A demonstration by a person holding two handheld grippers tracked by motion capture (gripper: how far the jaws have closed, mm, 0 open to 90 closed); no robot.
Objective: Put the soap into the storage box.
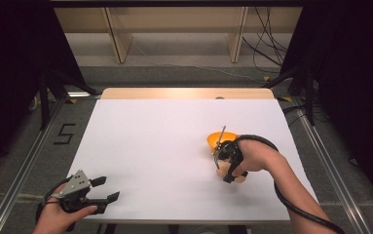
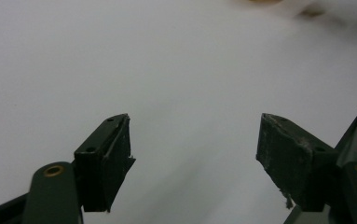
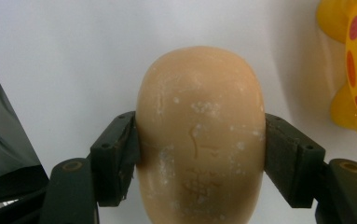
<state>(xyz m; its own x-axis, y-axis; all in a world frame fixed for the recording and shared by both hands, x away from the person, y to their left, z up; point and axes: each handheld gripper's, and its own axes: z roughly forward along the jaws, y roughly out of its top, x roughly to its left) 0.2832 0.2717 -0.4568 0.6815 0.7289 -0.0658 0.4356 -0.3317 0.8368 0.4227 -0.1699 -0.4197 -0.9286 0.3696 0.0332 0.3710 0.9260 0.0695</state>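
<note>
A tan, egg-shaped object (image 3: 199, 116) with pale specks sits between my right gripper's (image 3: 199, 140) jaws, and both pads press on its sides. In the high view the right gripper (image 1: 229, 168) points down at the white table sheet (image 1: 164, 141), right of centre, with the tan object (image 1: 239, 179) under the hand. An orange-yellow bowl (image 1: 221, 140) lies just beyond it; in the right gripper view it (image 3: 353, 70) has red and black dots. My left gripper (image 1: 108, 188) rests at the near left corner, open, with nothing between its jaws (image 2: 195, 135).
The table's wooden far edge (image 1: 186, 93) shows beyond the sheet. Metal rails (image 1: 26, 165) run along both sides, with a taped "5" (image 1: 63, 133) on the floor at the left. Cables (image 1: 267, 53) hang at the back right. A black cable (image 1: 284, 200) trails from the right gripper.
</note>
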